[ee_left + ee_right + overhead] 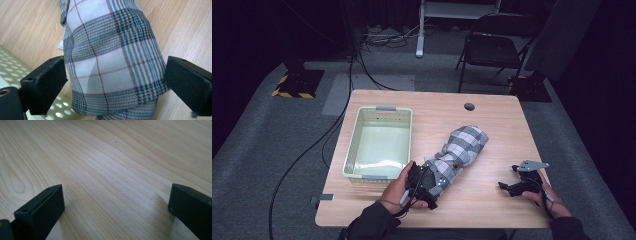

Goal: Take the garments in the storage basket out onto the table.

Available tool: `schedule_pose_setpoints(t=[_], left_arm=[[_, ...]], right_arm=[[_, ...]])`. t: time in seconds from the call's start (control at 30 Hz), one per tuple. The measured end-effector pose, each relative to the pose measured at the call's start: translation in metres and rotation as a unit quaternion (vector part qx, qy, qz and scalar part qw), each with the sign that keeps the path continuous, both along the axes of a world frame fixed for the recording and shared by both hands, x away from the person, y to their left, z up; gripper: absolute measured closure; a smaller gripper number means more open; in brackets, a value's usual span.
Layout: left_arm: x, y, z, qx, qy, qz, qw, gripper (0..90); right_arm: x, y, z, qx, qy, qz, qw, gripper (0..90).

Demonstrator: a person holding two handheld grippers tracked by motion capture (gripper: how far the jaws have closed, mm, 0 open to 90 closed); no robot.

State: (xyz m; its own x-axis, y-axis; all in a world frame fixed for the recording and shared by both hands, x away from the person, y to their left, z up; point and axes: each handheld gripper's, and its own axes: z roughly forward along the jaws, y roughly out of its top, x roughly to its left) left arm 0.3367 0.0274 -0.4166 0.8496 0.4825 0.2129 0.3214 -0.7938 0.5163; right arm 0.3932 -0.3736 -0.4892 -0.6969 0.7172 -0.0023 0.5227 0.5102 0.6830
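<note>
Left gripper (115, 82) jaws straddle the plaid cloth's (110, 55) near end, spread wide

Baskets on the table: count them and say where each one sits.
1. The pale green basket sits on the table's left half, beside the rolled plaid cloth; nothing lies inside it.

The cloth (457, 150) is a plaid of white and grey-blue checks crossed by thin red lines; the basket (377, 111) is pale yellow-green with grey handle strips; the counter (492, 120) is light wood with a wavy grain; the fingers (45, 83) of the left gripper (422, 182) are black, as are those of the right gripper (514, 187); the floor (267, 125) is grey carpet.
</note>
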Motion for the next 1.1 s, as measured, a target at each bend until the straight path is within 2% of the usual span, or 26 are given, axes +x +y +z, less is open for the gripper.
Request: schedule_pose_setpoints(t=[0.33,0.63,0.87,1.1], left_arm=[[-0.009,0.014,-0.005,0.004,-0.002,-0.003,1.0000,4.5],[-0.015,0.024,-0.012,0.013,0.007,-0.001,0.9999,4.7],[-0.021,0.031,-0.017,0.006,0.015,-0.017,0.9997,5.5],[-0.024,0.040,-0.025,0.003,0.025,-0.014,0.9996,5.5]], right_arm=[[0.000,0.000,0.000,0.000,0.000,0.000,1.0000,0.5],[0.000,0.000,0.000,0.000,0.000,-0.001,1.0000,0.5],[0.000,0.000,0.000,0.000,0.000,-0.001,1.0000,0.5],[0.000,0.000,0.000,0.000,0.000,-0.001,1.0000,0.5]])
